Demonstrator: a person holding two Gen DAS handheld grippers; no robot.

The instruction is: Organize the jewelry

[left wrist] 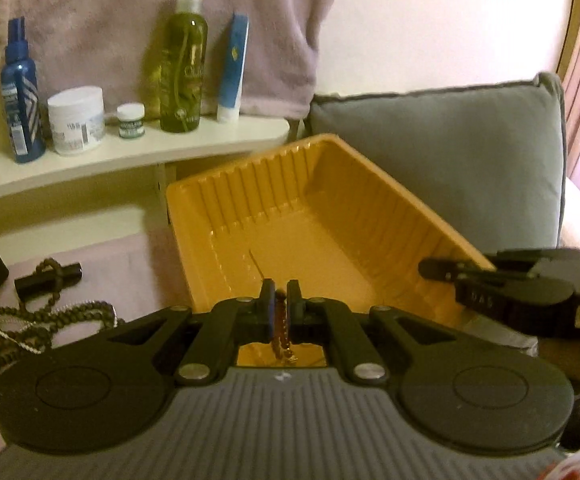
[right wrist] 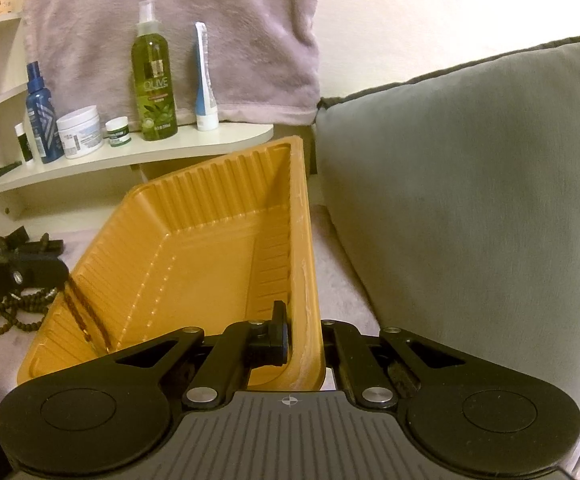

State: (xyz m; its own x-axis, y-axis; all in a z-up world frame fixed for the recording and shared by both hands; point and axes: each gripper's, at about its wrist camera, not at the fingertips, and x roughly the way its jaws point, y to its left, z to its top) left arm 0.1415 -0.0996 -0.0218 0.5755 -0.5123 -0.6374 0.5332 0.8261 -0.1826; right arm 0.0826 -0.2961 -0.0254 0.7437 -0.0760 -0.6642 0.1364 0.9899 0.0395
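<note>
An orange plastic tray [left wrist: 330, 184] stands tilted on a pinkish cover, with nothing lying on its floor. Over its near left edge my left gripper [left wrist: 281, 288] is shut on a thin brown bead chain [left wrist: 281, 328]. In the right wrist view that chain [right wrist: 85, 316] hangs from the left gripper [right wrist: 59, 272] down into the tray [right wrist: 193, 216]. My right gripper [right wrist: 304, 320] is shut on the tray's right wall, one finger inside and the other hidden behind the wall. From the left wrist it shows as the right gripper [left wrist: 434, 269] on the tray's right rim.
A heap of dark beaded necklaces [left wrist: 49, 316] and a black tube [left wrist: 45, 276] lie left of the tray. Behind is a cream shelf [left wrist: 129, 152] with bottles and jars, under a hanging pink blanket [left wrist: 129, 20]. A grey cushion [right wrist: 470, 200] stands close on the right.
</note>
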